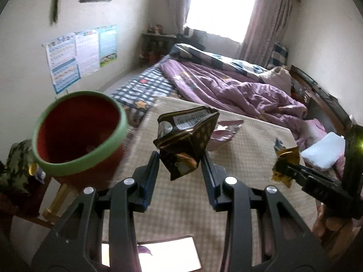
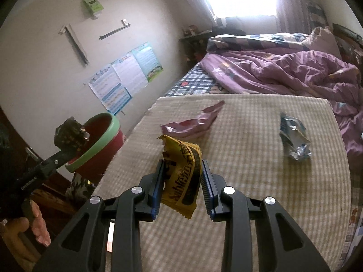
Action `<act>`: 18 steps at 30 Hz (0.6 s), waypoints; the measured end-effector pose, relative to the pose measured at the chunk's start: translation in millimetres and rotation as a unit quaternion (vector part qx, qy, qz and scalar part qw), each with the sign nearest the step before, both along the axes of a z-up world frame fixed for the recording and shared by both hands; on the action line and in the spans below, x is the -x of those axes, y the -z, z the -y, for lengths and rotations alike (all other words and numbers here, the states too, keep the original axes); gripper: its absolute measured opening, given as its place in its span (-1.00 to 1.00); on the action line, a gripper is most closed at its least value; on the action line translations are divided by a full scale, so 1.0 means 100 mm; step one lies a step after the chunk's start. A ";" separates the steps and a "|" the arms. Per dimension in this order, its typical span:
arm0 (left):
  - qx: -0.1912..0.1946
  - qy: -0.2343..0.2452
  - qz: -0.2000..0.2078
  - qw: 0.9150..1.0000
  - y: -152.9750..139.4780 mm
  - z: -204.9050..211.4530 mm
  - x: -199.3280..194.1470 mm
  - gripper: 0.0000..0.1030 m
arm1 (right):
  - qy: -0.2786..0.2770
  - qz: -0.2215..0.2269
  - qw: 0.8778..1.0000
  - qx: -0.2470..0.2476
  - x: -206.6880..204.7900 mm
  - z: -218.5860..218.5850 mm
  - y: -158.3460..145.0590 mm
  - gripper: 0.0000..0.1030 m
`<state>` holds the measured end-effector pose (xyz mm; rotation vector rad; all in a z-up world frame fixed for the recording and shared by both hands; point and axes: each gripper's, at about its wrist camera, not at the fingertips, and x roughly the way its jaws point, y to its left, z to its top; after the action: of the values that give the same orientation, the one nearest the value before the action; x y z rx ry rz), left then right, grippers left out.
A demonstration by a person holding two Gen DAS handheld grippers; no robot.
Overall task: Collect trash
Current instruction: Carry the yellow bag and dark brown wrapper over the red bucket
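Observation:
My left gripper (image 1: 179, 158) is shut on a crumpled dark brown wrapper (image 1: 183, 142) and holds it in the air, just right of a red bin with a green rim (image 1: 79, 133). In the right wrist view the left gripper (image 2: 70, 140) holds that wrapper (image 2: 68, 131) at the bin's rim (image 2: 97, 145). My right gripper (image 2: 182, 165) is shut on a yellow wrapper (image 2: 183, 176) above the checked table (image 2: 249, 181); it shows in the left wrist view (image 1: 284, 170) too. A pink wrapper (image 2: 192, 122) and a blue-silver wrapper (image 2: 292, 136) lie on the table.
An unmade bed with a purple quilt (image 1: 238, 86) stands beyond the table. Posters (image 1: 79, 54) hang on the left wall. A camouflage-patterned cloth (image 1: 15, 165) lies below the bin. A white pillow (image 1: 322, 151) lies at the right.

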<state>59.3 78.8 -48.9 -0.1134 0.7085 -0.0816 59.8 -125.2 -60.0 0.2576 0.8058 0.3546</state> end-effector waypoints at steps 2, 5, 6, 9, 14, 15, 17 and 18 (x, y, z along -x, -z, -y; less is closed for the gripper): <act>-0.003 -0.009 0.003 1.000 -0.01 -0.12 0.04 -0.29 | -0.003 0.001 1.000 0.002 0.01 -0.09 -0.02 -0.41; -0.001 -0.024 0.002 1.000 -0.01 -0.33 0.07 -0.29 | -0.006 0.002 1.000 0.004 0.02 -0.22 -0.03 -0.40; 0.000 -0.028 0.001 1.000 0.00 -0.40 0.09 -0.29 | -0.007 0.002 1.000 0.004 0.02 -0.27 -0.03 -0.40; 0.005 -0.038 -0.002 0.999 0.03 -0.59 0.09 -0.29 | -0.009 0.001 1.000 0.005 0.02 -0.42 -0.04 -0.40; 0.008 -0.046 -0.003 0.999 0.04 -0.86 0.06 -0.29 | -0.016 0.004 1.000 0.006 0.00 -0.68 -0.09 -0.40; 0.008 -0.046 -0.003 0.999 0.04 -0.90 0.06 -0.29 | -0.018 0.005 1.000 0.006 -0.01 -0.74 -0.11 -0.40; 0.009 -0.047 -0.003 0.999 0.05 -0.98 0.04 -0.29 | -0.022 0.009 1.000 0.006 -0.03 -0.85 -0.14 -0.40; 0.009 -0.048 -0.004 0.999 0.05 -1.03 0.02 -0.29 | -0.024 0.011 1.000 0.006 -0.05 -0.92 -0.16 -0.40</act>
<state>57.1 181.7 -53.9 -0.1647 0.7093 0.0034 64.8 -32.9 -44.2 0.2236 0.7929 0.3969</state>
